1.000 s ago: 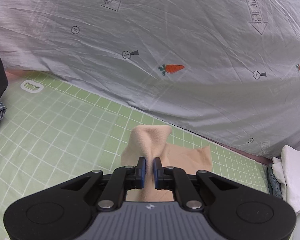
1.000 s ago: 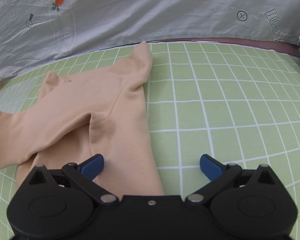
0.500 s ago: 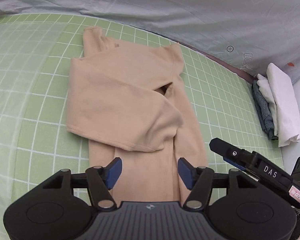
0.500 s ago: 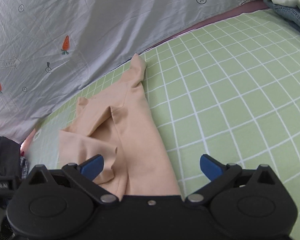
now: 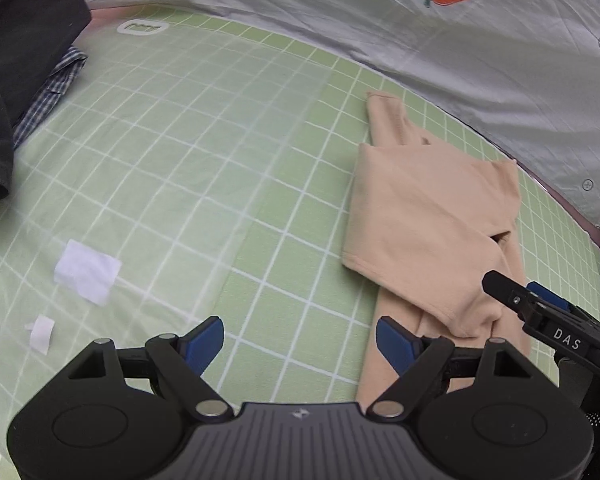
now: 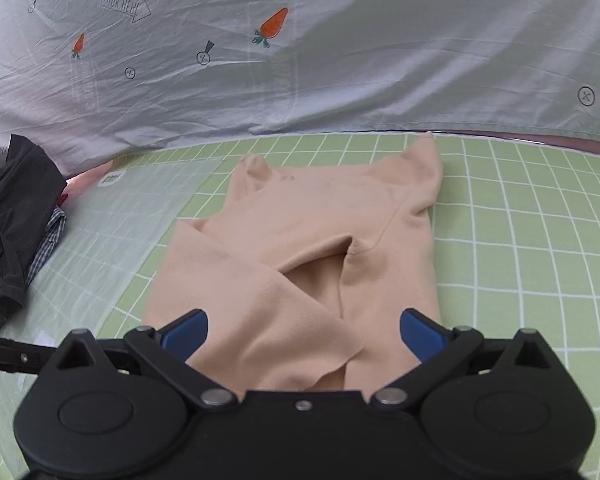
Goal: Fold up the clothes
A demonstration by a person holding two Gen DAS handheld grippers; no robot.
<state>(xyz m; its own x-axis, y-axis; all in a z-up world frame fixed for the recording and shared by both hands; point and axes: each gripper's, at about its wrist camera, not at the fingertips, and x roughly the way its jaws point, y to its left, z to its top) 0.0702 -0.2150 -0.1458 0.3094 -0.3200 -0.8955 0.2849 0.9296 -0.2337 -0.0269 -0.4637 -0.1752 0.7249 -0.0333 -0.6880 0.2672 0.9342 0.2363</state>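
1. Grippers came nearest in both wrist views: our left gripper (image 5: 300, 340) had its blue pads spread wide over bare mat, and our right gripper (image 6: 303, 330) was spread wide over the near end of the garment; neither held anything.
2. Just beyond the right gripper lay the beige top (image 6: 312, 248), flat on the green grid mat (image 6: 520, 240), with one sleeve folded slantwise across its body and the body running on towards us beneath the gripper.
3. We judged the cloth light, soft and limp, likely to sag and slide when lifted, so a hem corner or the sleeve's edge seemed the best hold.
4. Left of the top we saw two white paper scraps (image 5: 87, 271) on the mat, well apart from it.
5. Farther left sat a dark clothes pile (image 6: 16, 216) over a checked shirt, near the mat's edge.
6. Farthest back hung a grey carrot-print sheet (image 6: 300, 60), just behind the top's collar end.
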